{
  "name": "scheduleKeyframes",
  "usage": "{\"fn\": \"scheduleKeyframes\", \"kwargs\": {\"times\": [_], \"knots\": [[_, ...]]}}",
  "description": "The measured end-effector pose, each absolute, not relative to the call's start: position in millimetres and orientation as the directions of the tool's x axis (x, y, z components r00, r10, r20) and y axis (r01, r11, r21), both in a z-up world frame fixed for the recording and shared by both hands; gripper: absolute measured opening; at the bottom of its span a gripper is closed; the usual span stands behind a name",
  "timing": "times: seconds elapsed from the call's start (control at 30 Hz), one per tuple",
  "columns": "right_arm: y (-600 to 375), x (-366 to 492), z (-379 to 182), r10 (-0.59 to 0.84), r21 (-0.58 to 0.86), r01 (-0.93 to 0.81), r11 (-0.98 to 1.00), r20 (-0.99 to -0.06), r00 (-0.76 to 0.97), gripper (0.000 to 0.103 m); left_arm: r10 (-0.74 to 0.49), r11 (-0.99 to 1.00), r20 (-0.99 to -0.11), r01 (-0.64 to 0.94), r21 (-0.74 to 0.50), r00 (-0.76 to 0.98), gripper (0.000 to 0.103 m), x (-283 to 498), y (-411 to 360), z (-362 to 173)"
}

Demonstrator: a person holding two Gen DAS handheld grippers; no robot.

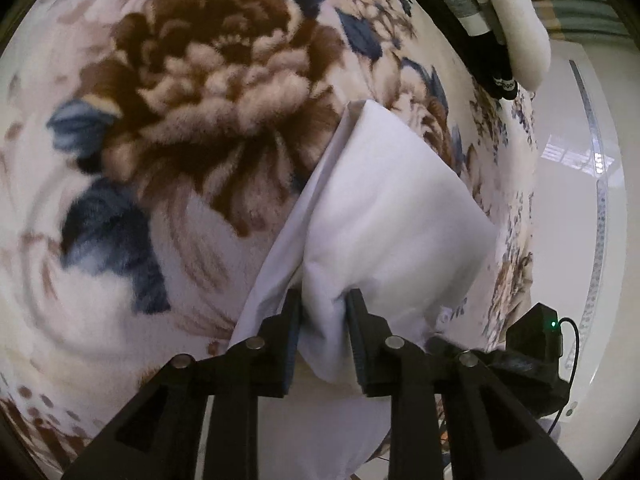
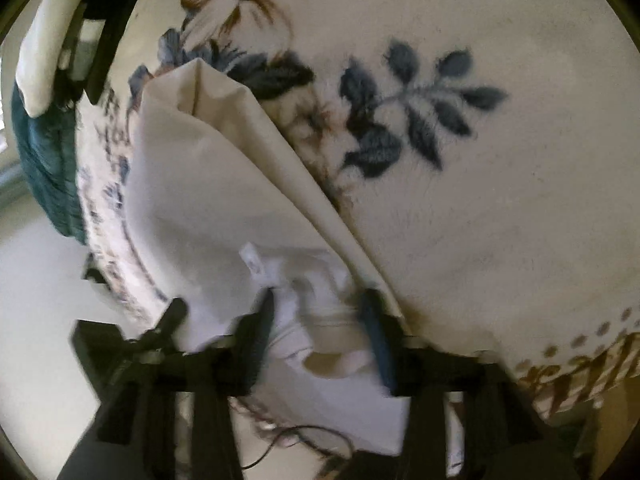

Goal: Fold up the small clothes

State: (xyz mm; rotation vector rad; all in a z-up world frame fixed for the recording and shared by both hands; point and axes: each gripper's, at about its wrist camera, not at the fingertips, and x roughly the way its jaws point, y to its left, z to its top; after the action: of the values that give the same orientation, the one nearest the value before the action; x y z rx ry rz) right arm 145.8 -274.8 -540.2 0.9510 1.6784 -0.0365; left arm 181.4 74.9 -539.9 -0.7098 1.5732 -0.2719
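Note:
A small white garment (image 1: 392, 208) hangs lifted over a floral fleece blanket (image 1: 192, 112). My left gripper (image 1: 324, 304) is shut on a bunched edge of the garment, cloth pinched between its black fingers (image 1: 360, 320). In the right wrist view the same white garment (image 2: 192, 192) is folded over itself with a small label showing. My right gripper (image 2: 320, 308) holds a gathered hem of it between its fingers (image 2: 374, 320). The other gripper's body shows at the lower right of the left wrist view (image 1: 536, 332). The garment's lower part is hidden behind the grippers.
The blanket (image 2: 480, 200) covers a bed whose edge drops to a pale floor (image 1: 568, 200) on the right of the left wrist view. A white pillow (image 1: 516, 16) and dark items lie at the bed's far end. A teal cloth (image 2: 48, 168) hangs at the left.

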Motion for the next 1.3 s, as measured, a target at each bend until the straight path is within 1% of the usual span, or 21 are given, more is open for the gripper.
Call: {"fn": "scheduleKeyframes", "kwargs": {"times": [0.03, 0.07, 0.1, 0.2, 0.27, 0.3, 0.33, 0.43, 0.47, 0.5, 0.53, 0.57, 0.6, 0.63, 0.67, 0.77, 0.97, 1.07, 1.13, 1.3], "knots": [[-273.3, 144.6, -536.4, 0.549, 0.434, 0.592, 0.679, -0.836, -0.017, 0.012, -0.577, 0.780, -0.816, -0.273, -0.564, 0.038, 0.016, 179.4, 75.1, -534.9], [-272.0, 142.3, -530.9, 0.534, 0.426, 0.588, 0.688, -0.846, -0.012, 0.010, -0.569, 0.785, -0.820, -0.260, -0.562, 0.053, 0.009, 178.1, 73.8, -529.4], [-270.5, 140.7, -527.0, 0.530, 0.424, 0.585, 0.691, -0.848, -0.011, 0.009, -0.573, 0.784, -0.818, -0.252, -0.567, 0.057, 0.006, 178.0, 72.9, -526.1], [-266.7, 134.0, -511.2, 0.515, 0.417, 0.570, 0.708, -0.857, -0.013, 0.009, -0.568, 0.793, -0.820, -0.219, -0.568, 0.072, 0.006, 175.3, 68.8, -508.9], [-266.6, 126.3, -507.2, 0.518, 0.414, 0.567, 0.713, -0.855, -0.027, 0.009, -0.564, 0.798, -0.823, -0.214, -0.563, 0.062, 0.006, 174.3, 68.8, -509.8], [-265.6, 125.1, -507.0, 0.519, 0.411, 0.569, 0.712, -0.854, -0.032, 0.009, -0.562, 0.802, -0.826, -0.214, -0.558, 0.050, 0.006, 173.3, 68.8, -514.3], [-265.8, 122.7, -510.5, 0.517, 0.406, 0.566, 0.718, -0.855, -0.042, 0.009, -0.556, 0.808, -0.831, -0.218, -0.547, 0.026, 0.010, 172.5, 68.5, -524.0], [-266.3, 121.6, -525.4, 0.497, 0.376, 0.559, 0.739, -0.864, -0.075, 0.010, -0.579, 0.786, -0.815, -0.269, -0.557, -0.006, 0.011, 171.2, 72.7, -547.3], [-265.8, 122.6, -528.7, 0.499, 0.378, 0.550, 0.745, -0.862, -0.085, 0.016, -0.581, 0.783, -0.814, -0.276, -0.558, -0.004, 0.014, 172.2, 73.8, -548.3], [-267.2, 124.0, -531.1, 0.495, 0.371, 0.550, 0.748, -0.865, -0.089, 0.027, -0.582, 0.781, -0.813, -0.279, -0.559, -0.003, 0.016, 173.2, 74.6, -547.5], [-267.8, 125.1, -531.5, 0.499, 0.378, 0.550, 0.745, -0.862, -0.084, 0.033, -0.588, 0.778, -0.809, -0.270, -0.568, 0.006, 0.022, 173.6, 75.4, -543.9], [-268.3, 124.5, -529.6, 0.528, 0.417, 0.540, 0.731, -0.847, -0.061, 0.042, -0.588, 0.779, -0.809, -0.259, -0.571, 0.015, 0.026, 173.7, 77.0, -539.6], [-269.8, 123.4, -528.9, 0.541, 0.438, 0.531, 0.726, -0.839, -0.048, 0.054, -0.587, 0.781, -0.809, -0.247, -0.574, 0.024, 0.043, 173.3, 78.0, -534.0], [-272.2, 120.0, -526.8, 0.542, 0.446, 0.522, 0.727, -0.839, -0.039, 0.058, -0.597, 0.774, -0.801, -0.232, -0.589, 0.041, 0.059, 170.9, 80.3, -527.2], [-274.2, 115.7, -524.5, 0.539, 0.448, 0.515, 0.731, -0.842, -0.034, 0.061, -0.604, 0.768, -0.795, -0.223, -0.600, 0.057, 0.061, 169.1, 82.8, -522.7], [-282.5, 92.4, -522.3, 0.562, 0.460, 0.521, 0.719, -0.826, -0.047, 0.061, -0.604, 0.768, -0.791, -0.196, -0.610, 0.097, 0.061, 155.0, 92.6, -508.6], [-285.9, 35.1, -521.7, 0.591, 0.478, 0.481, 0.735, -0.799, -0.109, 0.061, -0.570, 0.781, -0.814, -0.232, -0.580, 0.114, 0.061, 97.1, 117.8, -497.1], [-282.9, -3.7, -530.3, 0.613, 0.499, 0.453, 0.739, -0.776, -0.146, 0.061, -0.523, 0.816, -0.847, -0.232, -0.530, 0.095, 0.061, 58.9, 119.2, -501.9], [-283.4, -25.8, -539.0, 0.622, 0.502, 0.453, 0.737, -0.766, -0.162, 0.061, -0.499, 0.837, -0.865, -0.230, -0.496, 0.053, 0.061, 31.0, 115.3, -515.3], [-279.5, -76.2, -568.4, 0.655, 0.515, 0.479, 0.711, -0.733, -0.185, 0.061, -0.504, 0.848, -0.863, -0.210, -0.487, -0.036, 0.061, -19.3, 104.2, -547.6]]}}
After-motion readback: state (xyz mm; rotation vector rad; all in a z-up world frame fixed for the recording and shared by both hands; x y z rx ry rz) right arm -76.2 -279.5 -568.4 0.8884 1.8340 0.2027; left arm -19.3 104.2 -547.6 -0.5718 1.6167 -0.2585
